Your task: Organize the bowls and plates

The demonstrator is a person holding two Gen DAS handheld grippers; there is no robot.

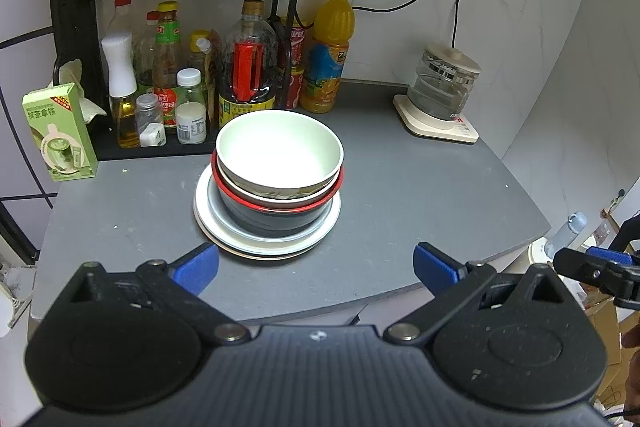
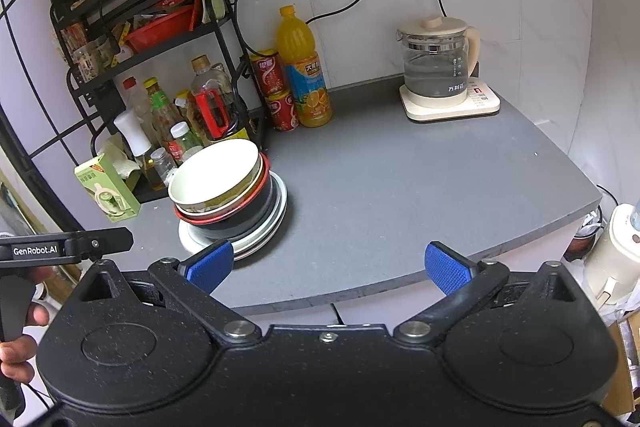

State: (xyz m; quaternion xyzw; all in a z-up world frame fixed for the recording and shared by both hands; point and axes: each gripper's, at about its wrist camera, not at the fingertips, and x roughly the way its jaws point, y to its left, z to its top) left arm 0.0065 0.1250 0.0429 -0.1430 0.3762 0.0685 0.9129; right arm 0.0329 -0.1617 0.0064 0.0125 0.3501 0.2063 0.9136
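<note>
A stack stands on the grey counter: a pale green bowl on top, nested in a red-rimmed black bowl, on white plates. My left gripper is open, empty, just short of the stack's near edge. In the right wrist view the same pale green bowl, black bowl and plates sit at the left. My right gripper is open and empty over the counter's front edge, its left pad beside the plates. The left gripper's body shows at far left.
A black rack of bottles and jars stands behind the stack, with a green carton at its left. An orange juice bottle and red cans stand by the wall. A glass kettle on its base occupies the back right corner.
</note>
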